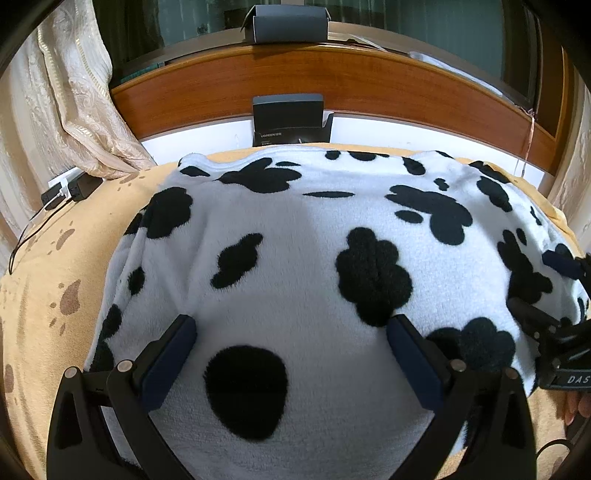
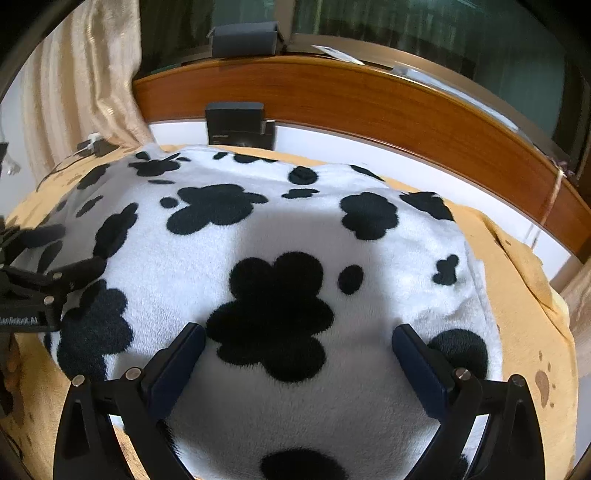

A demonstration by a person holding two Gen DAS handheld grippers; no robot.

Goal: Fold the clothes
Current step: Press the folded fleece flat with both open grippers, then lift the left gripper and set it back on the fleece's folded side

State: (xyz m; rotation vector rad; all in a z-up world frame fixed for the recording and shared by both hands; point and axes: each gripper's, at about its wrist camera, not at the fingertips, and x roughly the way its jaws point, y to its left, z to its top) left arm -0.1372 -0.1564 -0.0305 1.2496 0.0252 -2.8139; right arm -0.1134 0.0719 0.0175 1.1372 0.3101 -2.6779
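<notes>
Fleecy white garment with black cow-spot blotches (image 1: 295, 236) lies spread flat across the middle of the bed, on top of a tan blanket with brown paw prints (image 1: 40, 266). Its far edge runs close to the headboard side and its near edge passes under both cameras. It looks already doubled into a rough rectangle, so probably mid-fold, one more fold to go; a judgement only.

Left gripper (image 1: 291, 354) hovers over the near-left part of the garment, jaws spread wide, nothing between them. Right gripper (image 2: 299, 360) does the same over the near-right part, jaws wide apart and empty. Contact with the fleece cannot be told from either view. Both sit side by side at the near edge, likely lined up to pinch that hem at two points and carry it toward the headboard evenly.

Brown wooden headboard (image 1: 332, 81) curves along the far side, with a dark grey cardboard box (image 1: 288, 122) leaning against it just beyond the garment and another dark box (image 1: 286, 24) on the ledge above. Cream curtain (image 1: 74, 92) hangs at the far-left corner of the bed, beside a black charger with white plug (image 1: 70, 188).

Thick pile may slip, so a deep pinch looks wise.
</notes>
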